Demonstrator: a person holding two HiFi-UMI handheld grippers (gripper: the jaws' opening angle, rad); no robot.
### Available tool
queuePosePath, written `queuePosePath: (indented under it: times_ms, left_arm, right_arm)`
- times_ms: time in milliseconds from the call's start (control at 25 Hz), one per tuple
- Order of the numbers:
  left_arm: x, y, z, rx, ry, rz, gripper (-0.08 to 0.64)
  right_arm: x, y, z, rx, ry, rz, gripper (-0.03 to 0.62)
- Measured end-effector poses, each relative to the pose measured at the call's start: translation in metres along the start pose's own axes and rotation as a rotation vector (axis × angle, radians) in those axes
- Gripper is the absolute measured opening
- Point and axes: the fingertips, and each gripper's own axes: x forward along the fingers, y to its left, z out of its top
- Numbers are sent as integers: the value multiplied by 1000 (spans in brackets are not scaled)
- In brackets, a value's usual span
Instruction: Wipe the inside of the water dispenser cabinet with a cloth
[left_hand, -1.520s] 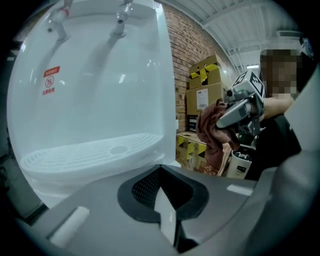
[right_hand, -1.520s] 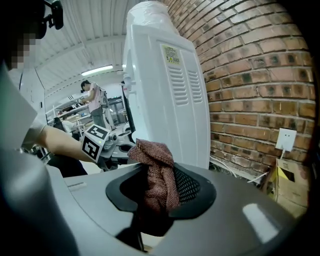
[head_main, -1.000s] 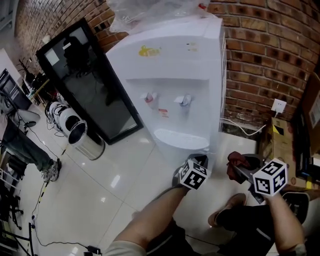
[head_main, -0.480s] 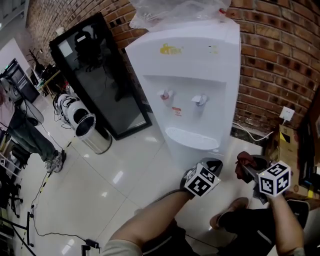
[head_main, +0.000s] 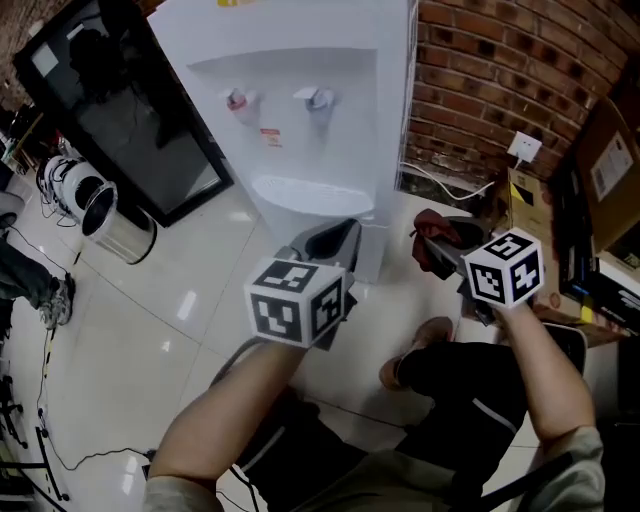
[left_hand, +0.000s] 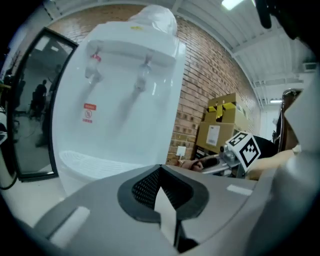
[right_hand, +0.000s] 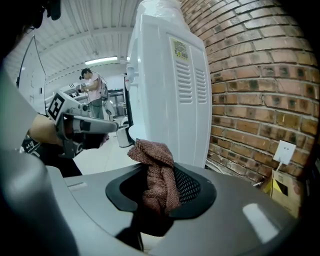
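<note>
Against the brick wall (head_main: 480, 70) stands the white water dispenser (head_main: 300, 110), with the left gripper (left_hand: 159, 175) near its base, jaws pressed together on nothing, and the right gripper (right_hand: 159, 192) beside the dispenser's side panel, pinching a bunched reddish-brown cloth (right_hand: 159, 165) between its jaws.

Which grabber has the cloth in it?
The right gripper has it: its jaws pinch a reddish-brown cloth. The left gripper is shut with nothing between its jaws.
</note>
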Motion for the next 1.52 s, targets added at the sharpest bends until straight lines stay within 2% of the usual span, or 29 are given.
queuePosePath:
  times_ms: [80,160,360,560,760,1000,1200,1400,1520]
  left_arm:
    - [-4,-2,9,12,-53,25,0]
    - [-4,-2,4,50,-67,35,0]
    - [17,-8,-30,135,31,-13,0]
    - [51,0,-76,49,159,-21,0]
    - [64,-9,-100,86,251,-72,0]
    - [70,-8,-110,91,288,-97,0]
    - [70,-2,-117,100,311,-88,0]
    - [68,1,-118,100,312,-88,0]
    - [66,3,-119,107,318,-86,0]
  right_arm:
    - [6,-5,-2,-14,5,-23,144]
    - [17,-14,-14,-16,16,-51,144]
    - [55,-36,-62,28,83,-66,144]
    - [101,-60,-119,87,125,-90,144]
    - [158,-71,-197,135,220,-82,144]
    - [197,-104,-276,174,341,-165,144]
    - [197,-121,-333,198,473,-250,144]
    - [198,-119,-379,238,567,-260,152]
    - [194,-118,-381,281,542,-234,223]
